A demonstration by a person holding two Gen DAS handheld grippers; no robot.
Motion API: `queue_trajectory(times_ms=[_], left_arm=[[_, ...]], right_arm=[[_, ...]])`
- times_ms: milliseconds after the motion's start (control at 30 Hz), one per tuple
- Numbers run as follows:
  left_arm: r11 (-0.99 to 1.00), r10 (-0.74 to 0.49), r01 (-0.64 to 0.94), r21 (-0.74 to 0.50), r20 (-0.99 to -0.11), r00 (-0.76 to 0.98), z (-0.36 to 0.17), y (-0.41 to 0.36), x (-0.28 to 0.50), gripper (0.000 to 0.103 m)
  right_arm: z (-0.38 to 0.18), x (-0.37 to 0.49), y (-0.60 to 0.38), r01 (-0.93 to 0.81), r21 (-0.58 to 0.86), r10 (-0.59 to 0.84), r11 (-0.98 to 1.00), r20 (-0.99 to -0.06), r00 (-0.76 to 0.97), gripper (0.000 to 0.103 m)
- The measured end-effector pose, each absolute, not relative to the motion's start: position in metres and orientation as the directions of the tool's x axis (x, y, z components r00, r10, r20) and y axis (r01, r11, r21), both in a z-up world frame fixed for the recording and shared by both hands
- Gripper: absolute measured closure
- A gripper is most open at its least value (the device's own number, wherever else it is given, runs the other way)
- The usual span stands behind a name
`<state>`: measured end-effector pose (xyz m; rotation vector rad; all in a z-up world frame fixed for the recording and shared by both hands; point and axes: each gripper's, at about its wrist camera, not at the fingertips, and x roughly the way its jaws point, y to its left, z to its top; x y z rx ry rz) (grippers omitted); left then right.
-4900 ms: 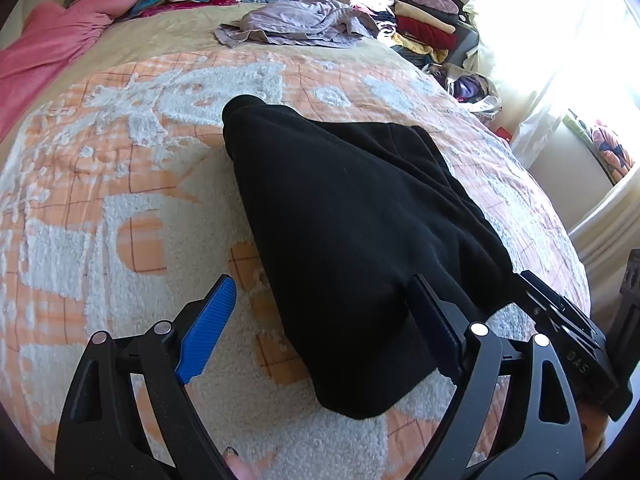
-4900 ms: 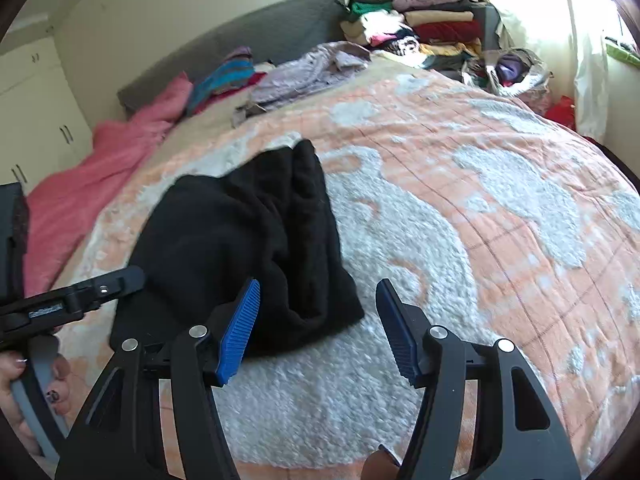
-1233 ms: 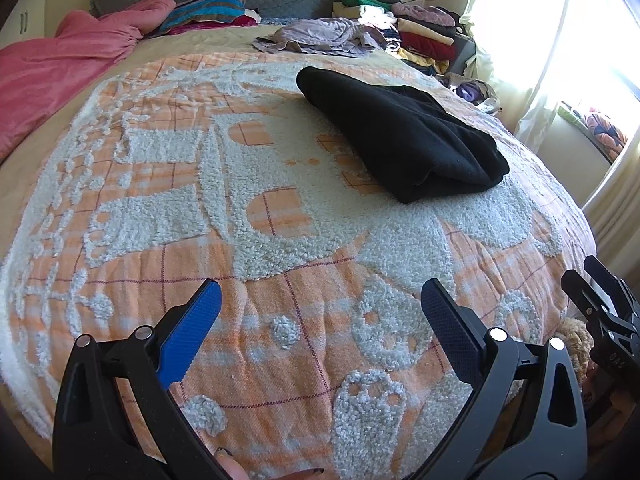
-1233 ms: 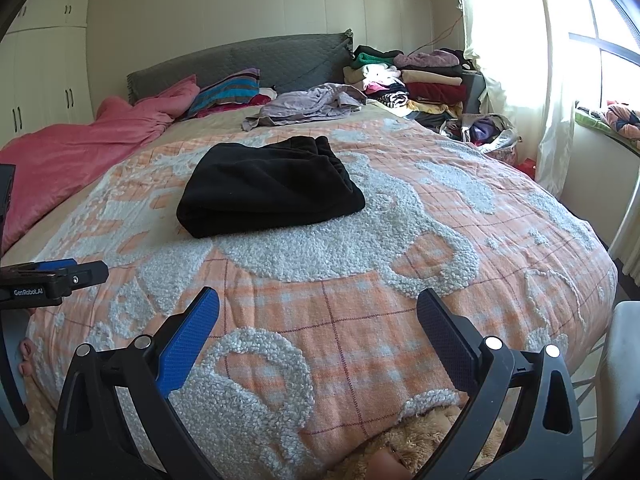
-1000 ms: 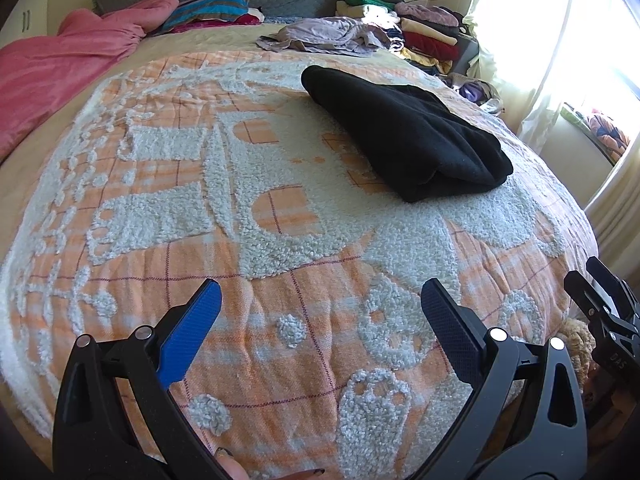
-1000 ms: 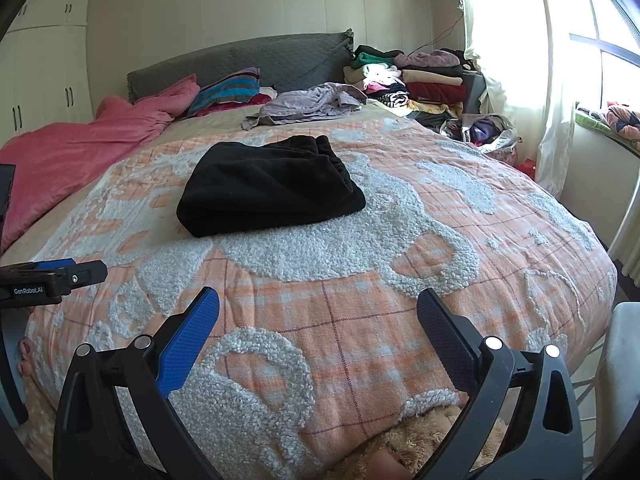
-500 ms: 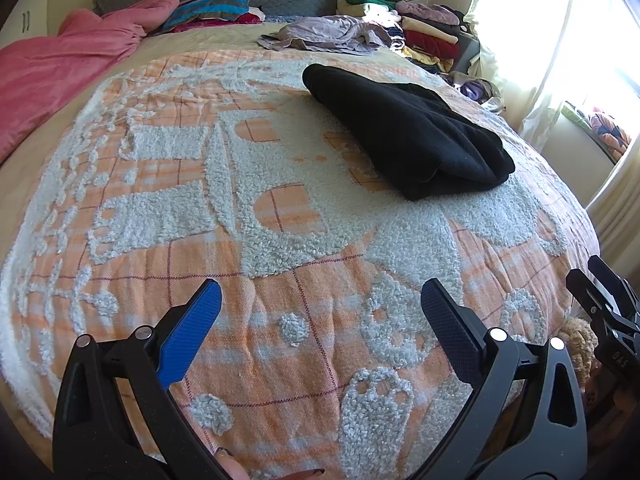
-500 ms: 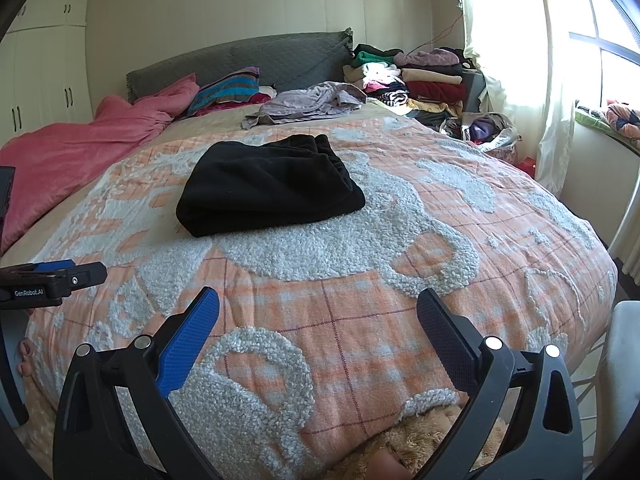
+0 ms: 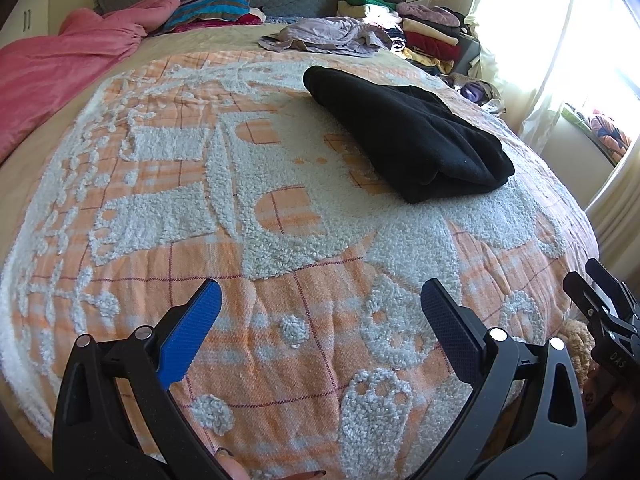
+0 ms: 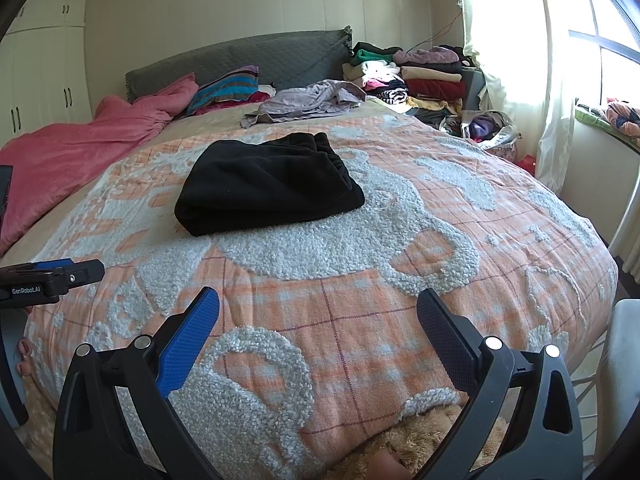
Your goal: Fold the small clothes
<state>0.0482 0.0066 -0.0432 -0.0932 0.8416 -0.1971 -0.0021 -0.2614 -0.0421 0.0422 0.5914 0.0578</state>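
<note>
Both tongs, left (image 9: pixel 318 320) and right (image 10: pixel 318 320), gape empty at the bed's (image 10: pixel 500 240) foot edge. The black garment (image 10: pixel 268 184) lies folded mid-bed; we should next fetch the lilac garment (image 10: pixel 308 102) near the headboard.

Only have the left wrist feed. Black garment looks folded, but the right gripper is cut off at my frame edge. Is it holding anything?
Observer: No. The right gripper is open and empty, over the orange bedspread near the foot of the bed.
Operator: Garment's far side?
Observer: The black garment has a gathered, ruffled edge on the side facing the headboard.
Operator: Anything beyond my left edge?
Observer: White wardrobe doors stand behind the pink blanket.
</note>
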Motion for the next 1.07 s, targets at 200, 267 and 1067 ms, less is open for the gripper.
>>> queue_trajectory(times_ms=[200,267,1067], left_arm=[[0.977,-0.213,0.137,-0.163,-0.732,0.647,-0.043,0.007,0.049,0.010],[0.977,-0.213,0.138,-0.163,-0.732,0.647,-0.043,0.006,0.048,0.010],[0.878,0.282,-0.478,-0.023,-0.781,0.557,-0.028,0.318,0.138,0.010]], right_arm=[[-0.043,-0.002,-0.262,-0.041,0.058,0.066,0.997,-0.557,0.828,0.005],[-0.043,-0.001,-0.262,-0.040,0.058,0.066,0.998,-0.557,0.828,0.005],[-0.047,-0.048,-0.618,0.844,0.010,-0.578,0.536,-0.724,0.376,0.005]])
